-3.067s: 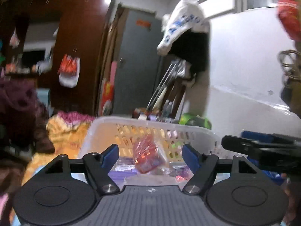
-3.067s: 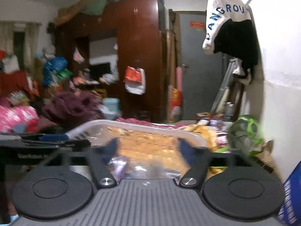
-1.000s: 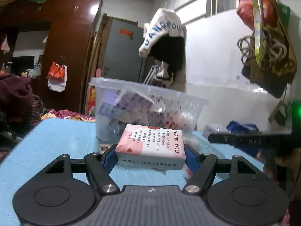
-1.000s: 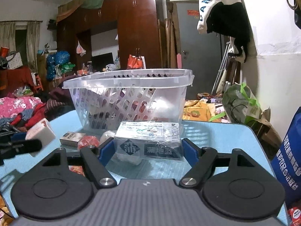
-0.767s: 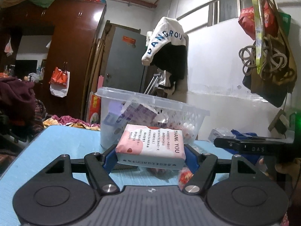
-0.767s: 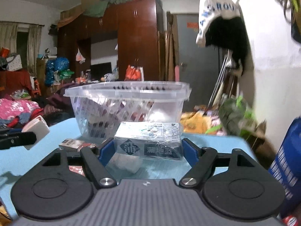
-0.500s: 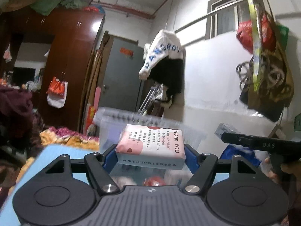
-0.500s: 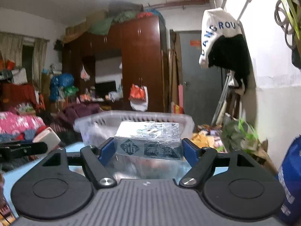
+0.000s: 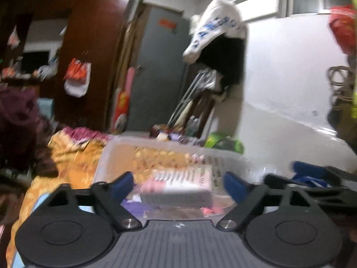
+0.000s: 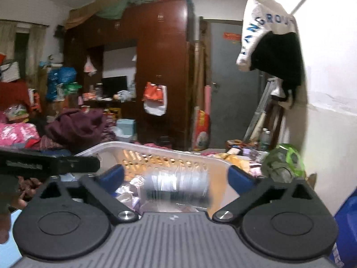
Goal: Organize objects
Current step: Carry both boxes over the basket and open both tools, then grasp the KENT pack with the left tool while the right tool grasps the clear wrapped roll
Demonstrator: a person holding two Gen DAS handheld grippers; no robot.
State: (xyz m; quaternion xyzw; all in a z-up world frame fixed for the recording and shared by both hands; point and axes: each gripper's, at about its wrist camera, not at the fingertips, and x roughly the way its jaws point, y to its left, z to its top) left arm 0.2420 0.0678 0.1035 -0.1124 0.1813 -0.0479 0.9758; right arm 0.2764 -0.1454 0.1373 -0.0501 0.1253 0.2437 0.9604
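Observation:
My left gripper (image 9: 178, 184) is open above the white slotted basket (image 9: 232, 158). The pink and white packet (image 9: 178, 184) is motion-blurred between the spread fingers, free of both pads, over the basket's contents. My right gripper (image 10: 175, 181) is also open over the same basket (image 10: 178, 154). The clear-wrapped dark box (image 10: 176, 187) is blurred between its fingers, touching neither. The right gripper shows at the right of the left wrist view (image 9: 316, 174). The left gripper shows at the left of the right wrist view (image 10: 49, 163).
The basket holds several wrapped packets (image 9: 138, 207). A blue bag (image 10: 348, 227) stands at the right beside the white wall (image 10: 330, 145). A green bag (image 10: 283, 160) and orange bedding (image 9: 73, 156) lie beyond the basket. A wardrobe (image 10: 160, 71) stands behind.
Both grippers rose over the basket and tilted down into it. Both opened, letting go of the pink packet and the wrapped box, which now fall blurred between the fingers.

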